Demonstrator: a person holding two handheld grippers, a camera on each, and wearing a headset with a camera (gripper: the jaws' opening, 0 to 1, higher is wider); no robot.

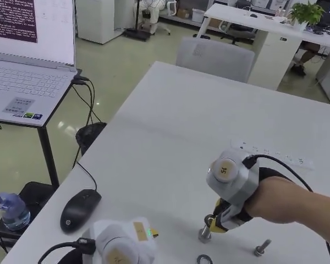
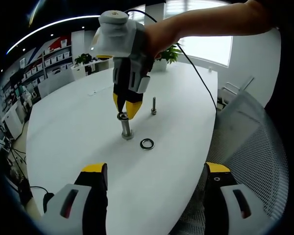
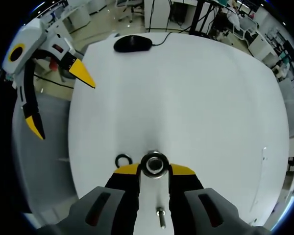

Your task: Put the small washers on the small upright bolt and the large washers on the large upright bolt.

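Step in hand: seating a large washer on the large bolt.

The right gripper [image 2: 126, 111] points down, its yellow tips pressed onto the rim of a held washer [image 3: 154, 164], a bright metal ring with a wide hole, carried flat. Directly under the tips stands the large bolt [image 2: 126, 131], upright on its head on the white table [image 2: 88, 112]. The ring sits at the bolt's top end. Whether it is already around the thread cannot be told.

Judgement on doing this well:
- Keep the ring level and its hole centred on the shank.
- Lower straight along the bolt's axis.
- Open the jaws only a little, and only once the ring is around the thread.
- Avoid any sideways push, since the bolt stands free and looks easy to tip.

Just left of the right gripper's tips, a loose washer [image 2: 147, 144] lies flat on the table, close to the large bolt but apart from it. It is darker and looks about the same width.

Back under the right gripper, toward the hand, the small bolt [image 2: 153, 105] stands upright. It is thin, and too small here to tell whether it carries any washer.

The left gripper [image 2: 155, 170] hangs well apart from the bolts, jaws spread wide and empty, aimed at them.

Farthest ahead of the right gripper, a black mouse [image 3: 132, 44] rests by the table edge.
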